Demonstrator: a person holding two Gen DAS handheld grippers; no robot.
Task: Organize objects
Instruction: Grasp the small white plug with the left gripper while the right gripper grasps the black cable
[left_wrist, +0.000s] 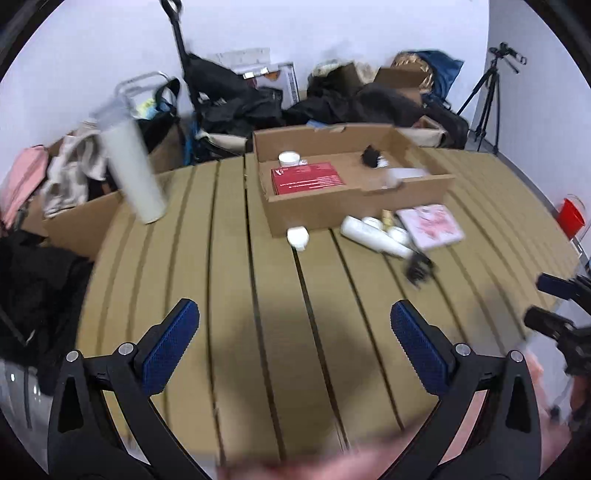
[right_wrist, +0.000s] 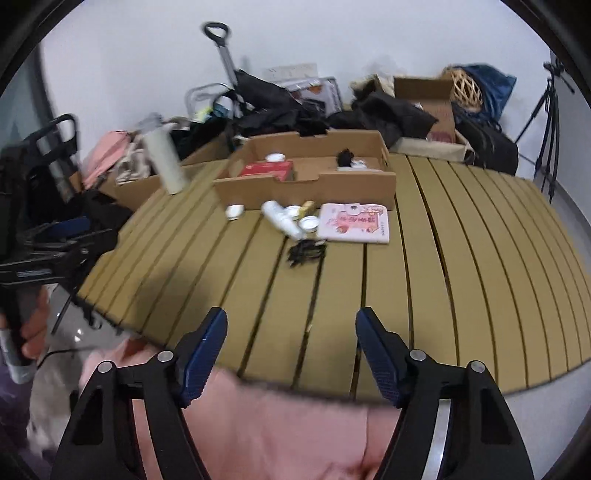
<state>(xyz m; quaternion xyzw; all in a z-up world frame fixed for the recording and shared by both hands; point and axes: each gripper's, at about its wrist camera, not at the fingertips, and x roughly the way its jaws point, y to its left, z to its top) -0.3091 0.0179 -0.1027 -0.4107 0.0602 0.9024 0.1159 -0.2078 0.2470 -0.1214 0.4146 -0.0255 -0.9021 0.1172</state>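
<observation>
An open cardboard box (left_wrist: 314, 210) (right_wrist: 303, 192) stands at the far side of the tan slatted table (left_wrist: 229, 295) (right_wrist: 461, 277). It holds a red box (left_wrist: 306, 179) (right_wrist: 266, 170), a white cup (left_wrist: 289, 158) and a black item (left_wrist: 369, 155). In front of it lie a white bottle (left_wrist: 373, 236) (right_wrist: 282, 219), small white jars (left_wrist: 297, 236) (right_wrist: 234, 211), a pink booklet (left_wrist: 432, 225) (right_wrist: 354, 223) and a black clip (left_wrist: 419, 267) (right_wrist: 306, 253). My left gripper (left_wrist: 295, 325) and right gripper (right_wrist: 291, 325) hover open and empty over the near table, well short of these things.
A tall white tumbler (left_wrist: 135, 173) (right_wrist: 164, 162) stands at the table's far left. Bags, dark clothes and cardboard boxes pile up behind the table. A tripod (left_wrist: 487, 99) is at the back right, a red cup (left_wrist: 570, 218) at the right. Pink clothing (right_wrist: 277, 424) fills the near edge.
</observation>
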